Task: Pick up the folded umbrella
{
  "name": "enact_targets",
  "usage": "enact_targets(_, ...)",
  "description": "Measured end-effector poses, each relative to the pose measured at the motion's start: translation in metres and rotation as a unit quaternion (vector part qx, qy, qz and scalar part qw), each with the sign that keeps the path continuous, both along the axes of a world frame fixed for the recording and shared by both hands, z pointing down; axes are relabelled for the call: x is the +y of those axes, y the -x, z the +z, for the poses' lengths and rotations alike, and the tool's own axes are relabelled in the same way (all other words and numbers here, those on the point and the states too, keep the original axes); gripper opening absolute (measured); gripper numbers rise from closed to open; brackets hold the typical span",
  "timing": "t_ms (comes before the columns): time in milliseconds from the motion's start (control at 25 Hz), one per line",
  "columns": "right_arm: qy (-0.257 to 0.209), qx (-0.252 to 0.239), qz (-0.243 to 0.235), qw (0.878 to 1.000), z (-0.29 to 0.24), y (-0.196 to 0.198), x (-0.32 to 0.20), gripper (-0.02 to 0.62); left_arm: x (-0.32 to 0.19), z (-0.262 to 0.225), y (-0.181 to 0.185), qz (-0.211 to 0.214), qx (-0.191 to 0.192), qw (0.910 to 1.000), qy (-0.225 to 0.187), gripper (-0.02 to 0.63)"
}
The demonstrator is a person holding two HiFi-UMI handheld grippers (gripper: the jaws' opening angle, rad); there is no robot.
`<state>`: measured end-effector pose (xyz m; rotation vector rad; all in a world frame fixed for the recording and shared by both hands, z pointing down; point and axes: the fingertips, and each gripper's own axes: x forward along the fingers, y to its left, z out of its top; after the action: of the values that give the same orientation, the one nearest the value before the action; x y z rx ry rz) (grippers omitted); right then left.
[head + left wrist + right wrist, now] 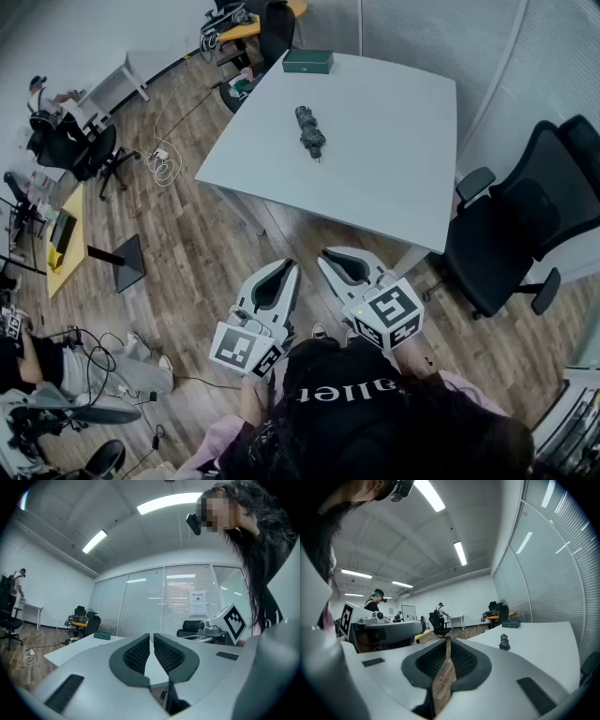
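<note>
office chair (525,225) cut by right edge; umbrella (309,131) detail too small

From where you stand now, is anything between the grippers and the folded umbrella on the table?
Nothing visible. The folded umbrella lies alone mid-table; only bare table and floor separate it from the left gripper and right gripper. The green box sits beyond it, at the far edge.
</note>
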<state>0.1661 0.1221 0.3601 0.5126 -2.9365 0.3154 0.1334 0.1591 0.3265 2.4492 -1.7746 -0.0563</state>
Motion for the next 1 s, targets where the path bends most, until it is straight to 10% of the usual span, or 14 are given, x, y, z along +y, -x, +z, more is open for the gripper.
enact_targets(1000,0.031,-0.004,0.026,0.999,0.016,0.084,0.006,0.043,0.005,0.015,0.084,0.027,-0.002,0.9996,0.005,0.043)
